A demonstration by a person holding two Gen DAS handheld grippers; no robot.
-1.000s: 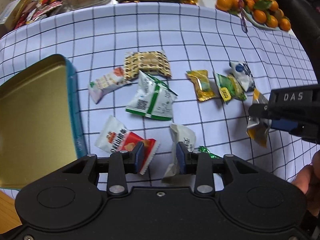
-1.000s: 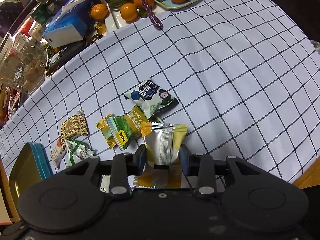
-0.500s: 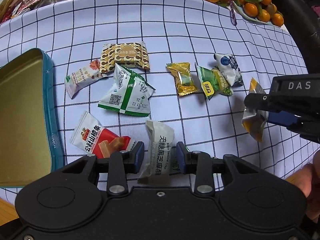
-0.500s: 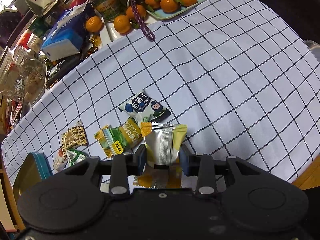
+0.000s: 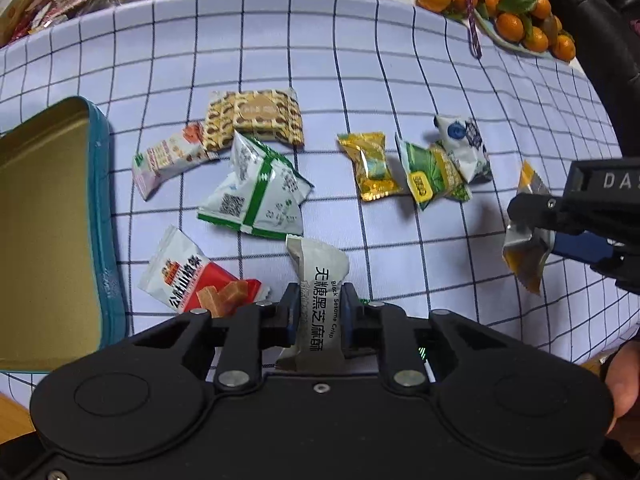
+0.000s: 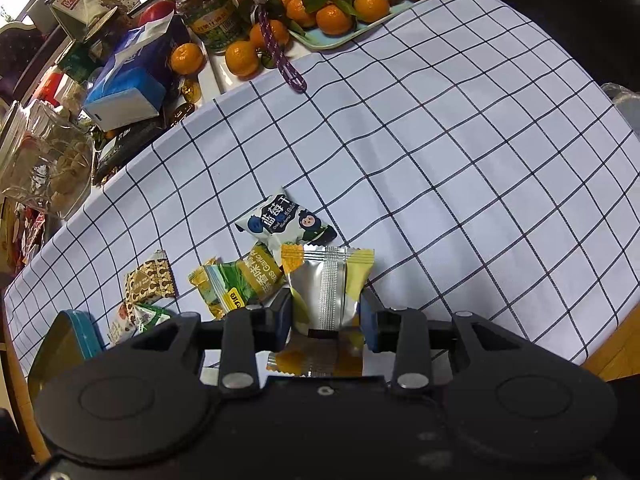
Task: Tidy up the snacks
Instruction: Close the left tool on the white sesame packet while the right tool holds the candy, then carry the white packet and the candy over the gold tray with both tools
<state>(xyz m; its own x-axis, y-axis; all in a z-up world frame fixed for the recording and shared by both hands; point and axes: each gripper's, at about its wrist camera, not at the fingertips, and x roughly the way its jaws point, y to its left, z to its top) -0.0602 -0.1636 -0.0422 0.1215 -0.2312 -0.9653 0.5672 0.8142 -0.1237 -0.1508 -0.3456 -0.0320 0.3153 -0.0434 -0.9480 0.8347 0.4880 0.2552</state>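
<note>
Grey sesame-crisp packet [image 5: 320,296] sits pinched between the left hand-held gripper [image 5: 318,316] — jaws just closed — right hand-held gripper [image 6: 325,318] clamps a silver-yellow packet [image 6: 329,284].

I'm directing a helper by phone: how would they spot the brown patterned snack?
Start at the open gold tin with the teal rim. Right of it, past the pink-and-white packet, lies the brown patterned snack: the only square wrapper, covered in a brown-and-cream lattice print.

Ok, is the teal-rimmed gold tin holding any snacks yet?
Apparently empty: the teal-rimmed gold tin shows only bare gold floor, though its left part is cropped.
</note>
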